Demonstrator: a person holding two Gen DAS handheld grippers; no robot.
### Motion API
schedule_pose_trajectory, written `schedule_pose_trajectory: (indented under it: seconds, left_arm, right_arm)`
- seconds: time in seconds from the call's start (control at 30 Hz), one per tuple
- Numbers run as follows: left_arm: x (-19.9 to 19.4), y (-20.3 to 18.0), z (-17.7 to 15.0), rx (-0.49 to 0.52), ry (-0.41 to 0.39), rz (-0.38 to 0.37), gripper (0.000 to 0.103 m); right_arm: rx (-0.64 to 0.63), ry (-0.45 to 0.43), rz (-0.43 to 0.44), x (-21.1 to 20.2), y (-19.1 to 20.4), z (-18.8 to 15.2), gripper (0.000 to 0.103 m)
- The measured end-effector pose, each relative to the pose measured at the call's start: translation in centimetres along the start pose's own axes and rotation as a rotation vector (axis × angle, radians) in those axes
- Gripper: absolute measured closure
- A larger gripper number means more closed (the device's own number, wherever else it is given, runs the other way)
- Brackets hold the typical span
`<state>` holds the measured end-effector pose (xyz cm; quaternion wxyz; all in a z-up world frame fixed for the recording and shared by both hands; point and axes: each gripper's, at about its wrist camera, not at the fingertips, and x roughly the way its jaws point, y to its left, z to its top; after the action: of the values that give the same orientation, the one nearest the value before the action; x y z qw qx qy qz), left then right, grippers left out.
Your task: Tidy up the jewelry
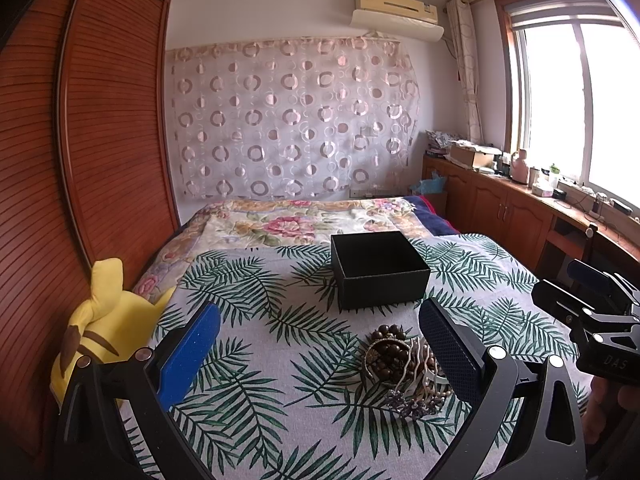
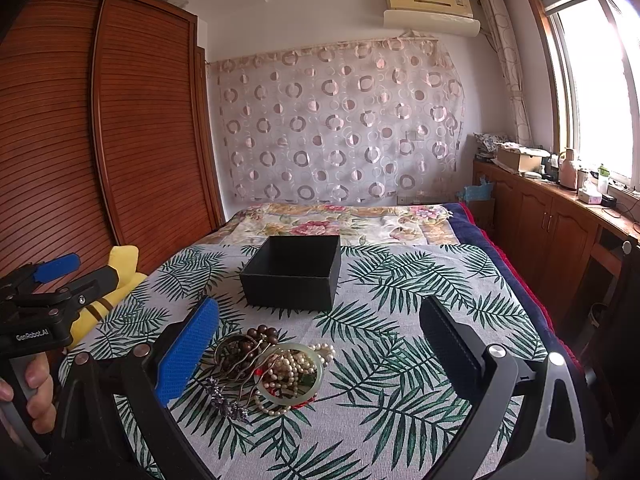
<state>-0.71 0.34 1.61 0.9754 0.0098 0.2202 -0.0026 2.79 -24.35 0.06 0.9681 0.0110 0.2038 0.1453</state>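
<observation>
A pile of jewelry (image 2: 272, 368) lies on the leaf-print cloth: a brown bead bracelet (image 2: 248, 346), pearl strands (image 2: 286, 364) inside a pale green bangle (image 2: 318, 376), a silver wavy clip and a purple ornament (image 2: 228, 400). Behind it stands an open black box (image 2: 294, 272), with nothing visible inside. My right gripper (image 2: 318, 350) is open above the cloth, the pile near its blue left finger. In the left wrist view the pile (image 1: 404, 372) sits by the dark right finger of my open left gripper (image 1: 320, 354), with the box (image 1: 378, 268) beyond.
The leaf-print cloth (image 1: 260, 320) covers a bed with a floral quilt (image 1: 288, 224) behind. A yellow plush toy (image 1: 104, 320) lies at the left edge by a wooden wardrobe (image 1: 80, 160). Wooden cabinets (image 2: 560, 232) run under the window on the right. A hand (image 2: 36, 384) holds the left gripper's handle.
</observation>
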Motion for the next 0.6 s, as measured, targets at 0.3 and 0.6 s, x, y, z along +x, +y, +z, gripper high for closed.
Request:
schedule_pose_trajectory:
  seconds: [0.3, 0.6]
  left_arm:
    - [-0.02, -0.02, -0.03, 0.000, -0.002, 0.001, 0.007]
    - [-0.23, 0.11, 0.62, 0.000, 0.000, 0.001, 0.007]
  right_arm:
    - [0.000, 0.000, 0.000, 0.00, 0.01, -0.01, 0.002]
    - [0.001, 0.000, 0.001, -0.03, -0.01, 0.02, 0.002]
